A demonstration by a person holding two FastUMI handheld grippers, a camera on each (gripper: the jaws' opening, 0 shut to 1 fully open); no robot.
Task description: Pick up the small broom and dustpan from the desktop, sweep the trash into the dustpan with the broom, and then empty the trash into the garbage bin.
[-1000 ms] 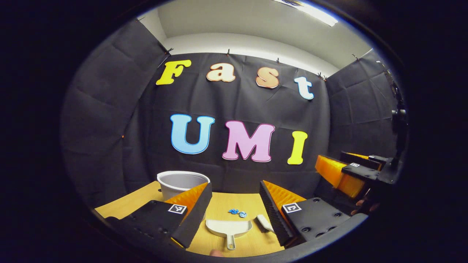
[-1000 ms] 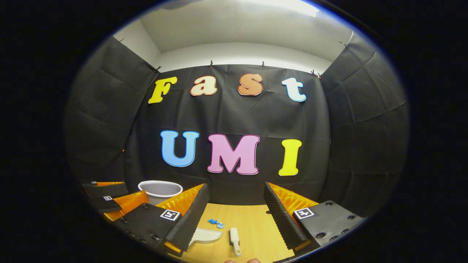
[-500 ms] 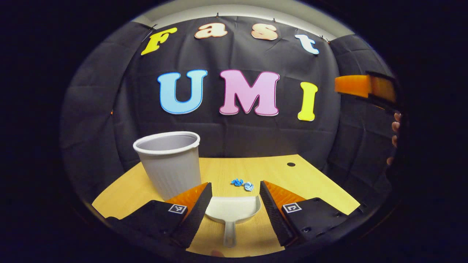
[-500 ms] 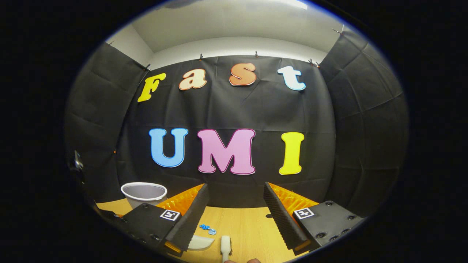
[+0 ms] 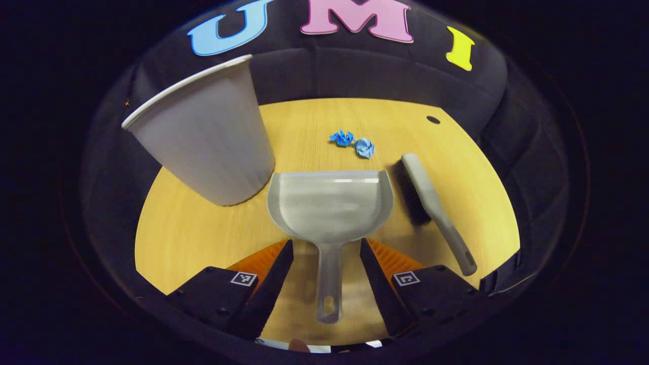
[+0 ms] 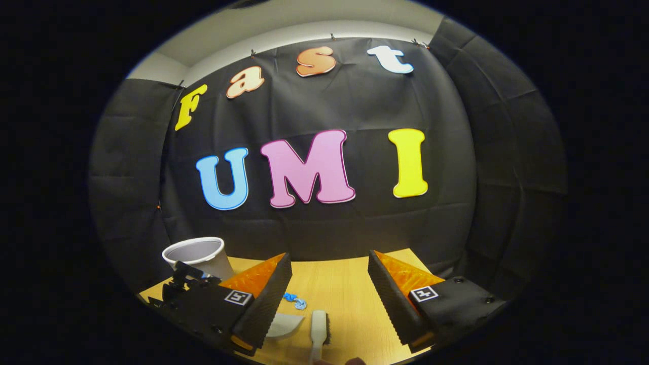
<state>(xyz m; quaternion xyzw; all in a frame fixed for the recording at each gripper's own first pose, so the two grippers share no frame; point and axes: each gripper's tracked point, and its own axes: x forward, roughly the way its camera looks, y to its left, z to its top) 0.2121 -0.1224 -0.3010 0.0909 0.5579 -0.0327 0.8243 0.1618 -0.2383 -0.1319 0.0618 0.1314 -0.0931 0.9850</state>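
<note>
Left gripper jaws spread, straddling the dustpan handle, not yet clamped. Right gripper jaws also spread, holding nothing, poised above the broom. Dustpan flat on the desk; broom just right of it; blue trash just beyond the pan lip; bin far left. Likely light, stiff, slick plastic; best taken mid-handle, firmly, to stop pivoting.

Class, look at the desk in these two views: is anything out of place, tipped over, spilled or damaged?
Only the trash is out of place: two crumpled blue scraps lying loose on the desk, just beyond the dustpan. The bin stands upright, and the broom lies flat beside the dustpan. Nothing looks damaged.
</note>
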